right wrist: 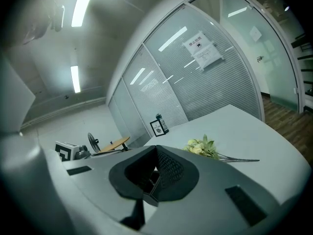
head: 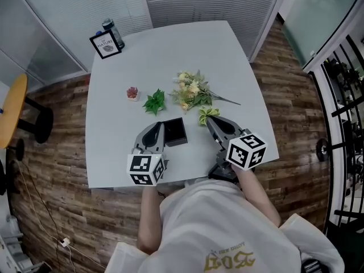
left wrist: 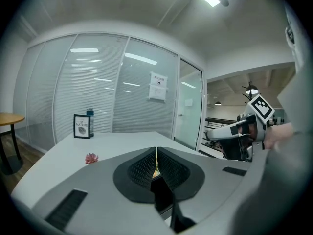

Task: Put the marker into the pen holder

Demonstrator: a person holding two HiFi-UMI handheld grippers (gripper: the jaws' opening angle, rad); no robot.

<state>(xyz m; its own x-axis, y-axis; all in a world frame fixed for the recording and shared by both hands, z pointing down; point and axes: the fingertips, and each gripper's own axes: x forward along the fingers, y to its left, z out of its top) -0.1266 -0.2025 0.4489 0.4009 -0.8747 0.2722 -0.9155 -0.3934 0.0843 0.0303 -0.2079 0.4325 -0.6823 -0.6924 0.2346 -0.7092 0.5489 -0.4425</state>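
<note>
A black square box, open at the top, stands on the grey table near its front edge. I see no marker in any view. My left gripper hovers just left of the box, its jaws closed to a thin slit with nothing between them. My right gripper hangs just right of the box beside a yellow-green flower, and its jaws also meet with nothing held. Each gripper shows at the edge of the other's view: the right gripper's cube, the left gripper's cube.
Farther back on the table lie a bunch of artificial flowers, a green sprig and a small pink flower. A framed picture and a dark bottle stand at the far left corner. A round wooden table is at the left.
</note>
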